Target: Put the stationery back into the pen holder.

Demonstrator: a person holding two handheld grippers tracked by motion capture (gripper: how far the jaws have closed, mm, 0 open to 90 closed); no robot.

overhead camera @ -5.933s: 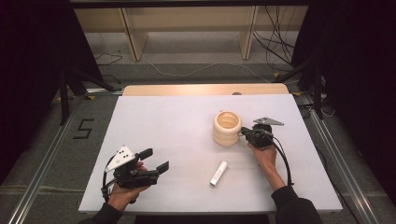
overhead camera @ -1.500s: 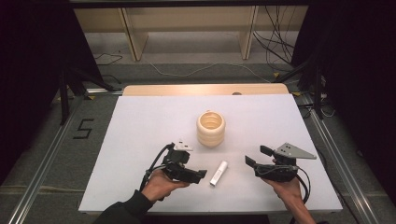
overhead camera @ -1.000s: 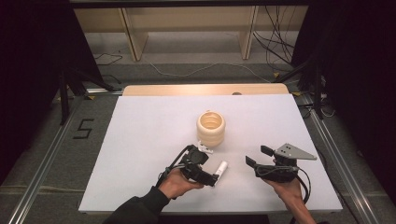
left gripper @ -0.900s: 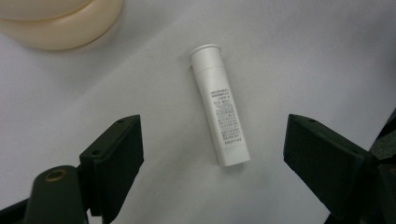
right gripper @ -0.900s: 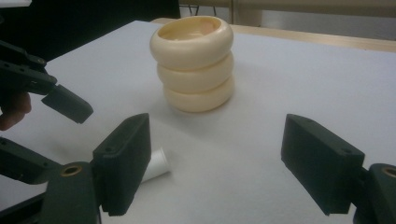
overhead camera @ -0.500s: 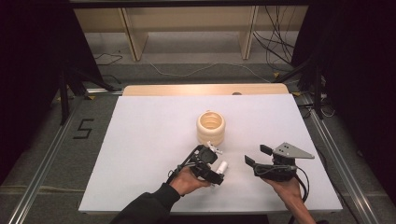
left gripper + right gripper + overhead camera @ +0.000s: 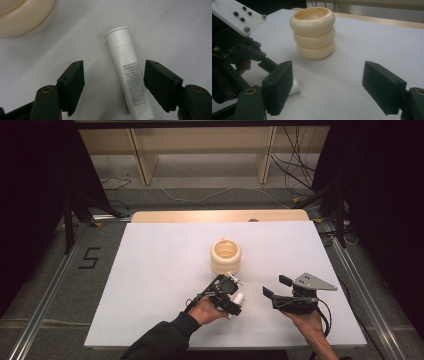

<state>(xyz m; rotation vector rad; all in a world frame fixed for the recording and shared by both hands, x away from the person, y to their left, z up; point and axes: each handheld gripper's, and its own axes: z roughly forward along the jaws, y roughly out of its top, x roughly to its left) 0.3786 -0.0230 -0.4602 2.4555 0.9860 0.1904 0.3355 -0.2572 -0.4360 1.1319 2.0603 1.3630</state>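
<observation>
A white tube (image 7: 130,80) lies flat on the white table (image 7: 160,270), its cap (image 7: 117,35) pointing away from the left gripper's camera. My left gripper (image 7: 113,75) is open, one jaw on each side of the tube and neither touching it. From above, the left gripper (image 7: 233,300) covers most of the tube (image 7: 239,297). A cream ribbed cup (image 7: 226,256) stands upright just beyond it. My right gripper (image 7: 276,287) hovers open to the right, empty, and faces the cup (image 7: 314,32) and the left gripper (image 7: 234,57).
A wooden strip (image 7: 220,216) runs along the table's far edge. Metal rails (image 7: 55,290) flank the table, and shelf legs and cables lie on the floor behind it. A dark sleeve (image 7: 160,342) comes in from the bottom.
My left gripper has travelled right across the table to the tube and now straddles it. My right gripper left the cup earlier and has since held still.
</observation>
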